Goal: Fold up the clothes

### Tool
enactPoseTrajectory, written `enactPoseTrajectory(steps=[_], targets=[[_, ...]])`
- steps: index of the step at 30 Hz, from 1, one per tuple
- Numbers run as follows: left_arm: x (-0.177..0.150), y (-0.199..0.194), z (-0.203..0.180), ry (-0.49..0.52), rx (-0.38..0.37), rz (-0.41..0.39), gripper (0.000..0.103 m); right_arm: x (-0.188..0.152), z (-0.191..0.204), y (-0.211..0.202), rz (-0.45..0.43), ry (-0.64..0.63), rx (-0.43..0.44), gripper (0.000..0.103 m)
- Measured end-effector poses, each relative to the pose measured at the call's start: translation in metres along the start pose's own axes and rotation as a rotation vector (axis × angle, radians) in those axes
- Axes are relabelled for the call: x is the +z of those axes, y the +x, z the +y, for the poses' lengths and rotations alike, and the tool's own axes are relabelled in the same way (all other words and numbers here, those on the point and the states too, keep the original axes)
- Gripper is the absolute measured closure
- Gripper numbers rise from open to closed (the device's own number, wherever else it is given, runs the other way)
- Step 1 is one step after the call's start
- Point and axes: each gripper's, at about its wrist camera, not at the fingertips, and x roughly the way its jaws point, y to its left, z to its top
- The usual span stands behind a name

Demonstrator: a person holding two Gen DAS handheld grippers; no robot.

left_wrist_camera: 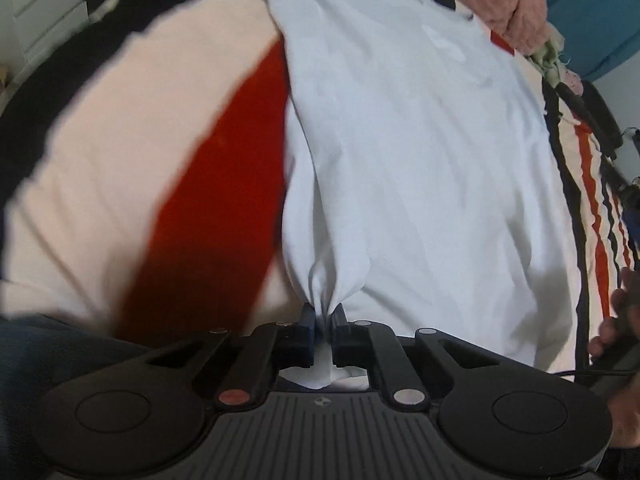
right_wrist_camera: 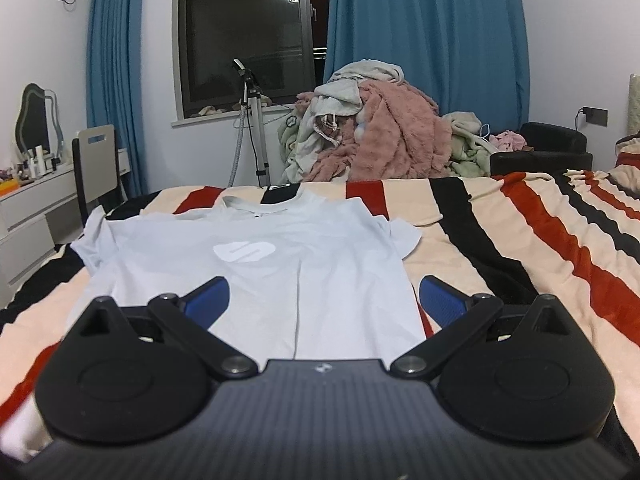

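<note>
My left gripper (left_wrist_camera: 323, 322) is clamped tight on a bunched bit of the white T-shirt (right_wrist_camera: 256, 272), the cloth puckering into the pinch and pulling taut away from it. My right gripper (right_wrist_camera: 324, 300) is spread wide with nothing in it, its blue pads (right_wrist_camera: 208, 300) hovering above the shirt's near hem edge, one over the cloth and one past its right side. The shirt lies face up on the striped blanket (right_wrist_camera: 520, 248), collar toward the far edge, sleeves out. To the shirt's right I see a broad stretch of bare blanket. Beyond the bed's far edge sit a pile of clothes (right_wrist_camera: 376, 136) and a tripod (right_wrist_camera: 256, 128).
</note>
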Motion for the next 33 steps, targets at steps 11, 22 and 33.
enactPoseTrajectory(steps=[11,22,33], targets=[[0.020,-0.022,0.009,0.074,0.261,0.030,0.060,0.004,0.003,-0.003,-0.006,-0.001,0.034,0.000],[0.056,-0.021,-0.052,0.163,0.179,-0.330,0.016,0.010,0.002,-0.011,-0.050,0.014,0.038,0.000],[0.079,0.037,-0.166,0.302,0.029,-0.663,0.001,0.010,-0.002,-0.016,-0.125,0.002,0.005,0.000]])
